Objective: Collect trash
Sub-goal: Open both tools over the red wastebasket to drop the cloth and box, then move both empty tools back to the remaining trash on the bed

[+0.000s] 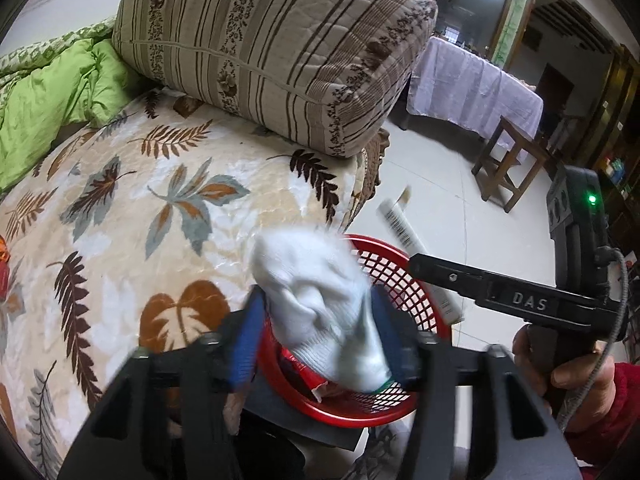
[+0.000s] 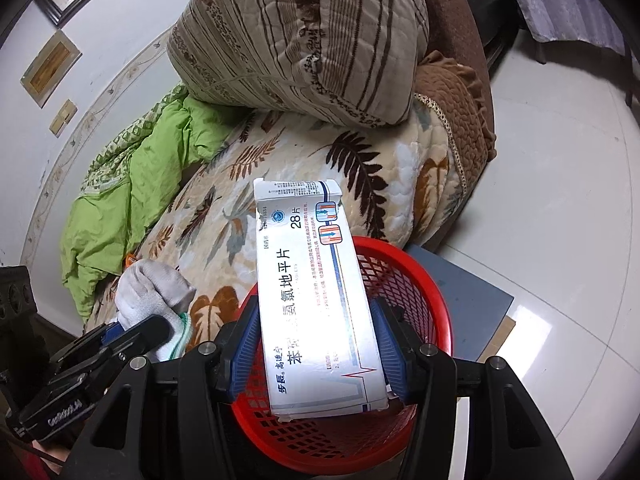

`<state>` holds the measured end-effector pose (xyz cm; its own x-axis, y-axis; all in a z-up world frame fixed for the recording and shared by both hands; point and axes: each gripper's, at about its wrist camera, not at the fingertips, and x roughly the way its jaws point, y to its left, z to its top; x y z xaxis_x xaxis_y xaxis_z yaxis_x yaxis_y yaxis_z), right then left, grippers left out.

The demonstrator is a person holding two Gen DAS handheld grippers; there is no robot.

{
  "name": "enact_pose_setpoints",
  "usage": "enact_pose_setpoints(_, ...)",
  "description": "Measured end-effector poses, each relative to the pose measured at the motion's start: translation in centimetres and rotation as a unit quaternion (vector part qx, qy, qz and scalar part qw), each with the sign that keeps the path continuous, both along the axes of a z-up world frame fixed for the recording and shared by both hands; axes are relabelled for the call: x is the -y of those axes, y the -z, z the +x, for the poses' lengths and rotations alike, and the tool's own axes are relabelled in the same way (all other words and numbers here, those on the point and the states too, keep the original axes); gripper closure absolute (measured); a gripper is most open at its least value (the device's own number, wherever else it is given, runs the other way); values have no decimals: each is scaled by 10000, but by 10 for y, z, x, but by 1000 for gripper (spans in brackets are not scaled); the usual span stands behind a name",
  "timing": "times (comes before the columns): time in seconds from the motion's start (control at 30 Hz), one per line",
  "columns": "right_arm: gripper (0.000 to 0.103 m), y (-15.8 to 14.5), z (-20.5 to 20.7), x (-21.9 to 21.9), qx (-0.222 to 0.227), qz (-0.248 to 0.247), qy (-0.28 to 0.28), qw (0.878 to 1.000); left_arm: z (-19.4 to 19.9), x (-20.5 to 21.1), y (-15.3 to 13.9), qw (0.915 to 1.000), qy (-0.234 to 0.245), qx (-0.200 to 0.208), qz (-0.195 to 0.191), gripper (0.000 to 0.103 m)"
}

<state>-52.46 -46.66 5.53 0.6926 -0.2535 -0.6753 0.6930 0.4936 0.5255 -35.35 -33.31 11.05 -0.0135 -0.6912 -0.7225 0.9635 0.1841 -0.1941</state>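
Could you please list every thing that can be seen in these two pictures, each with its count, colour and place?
medicine box: one, white, between the right gripper's pads, over the basket
glove: one, white, between the left gripper's pads, over the basket
basket: one, red mesh, beside the bed, wrapper inside
cushion: one, beige striped, on the bed
quilt: one, green, on the bed
bed cover: one, cream with leaves
stool: one, brown wood, on the floor
left gripper: black, blue pads
right gripper: black, blue pads
hand: one, red sleeve
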Motion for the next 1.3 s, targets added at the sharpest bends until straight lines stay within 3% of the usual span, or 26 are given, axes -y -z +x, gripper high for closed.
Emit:
enact_pose_setpoints(0.2, 41, -2, -5, 4, -14, -26, 125, 9999, 1, -2, -1, 10000, -7, -36, -21, 45)
enact_pose_setpoints(0.5, 41, -8, 12, 0, 74, -51, -91, 9999, 24, -20, 0, 9989, -429, -175, -21, 44)
enact_pose_setpoints(0.87, 41, -24, 90, -34, 198, -261, -1000, 9944, 82, -76, -7, 9908, -1316, -260, -174, 42)
enact_pose_setpoints(1.07, 41, -34, 152, -63, 214, -412, -1705, 9843, 137, -137, -13, 9749, -2182, -295, -343, 41)
enact_pose_setpoints(1.3, 41, -41, 231, -113, 205, -574, -2475, 9670, 205, -231, -9, 9405, -3352, -357, -435, 39)
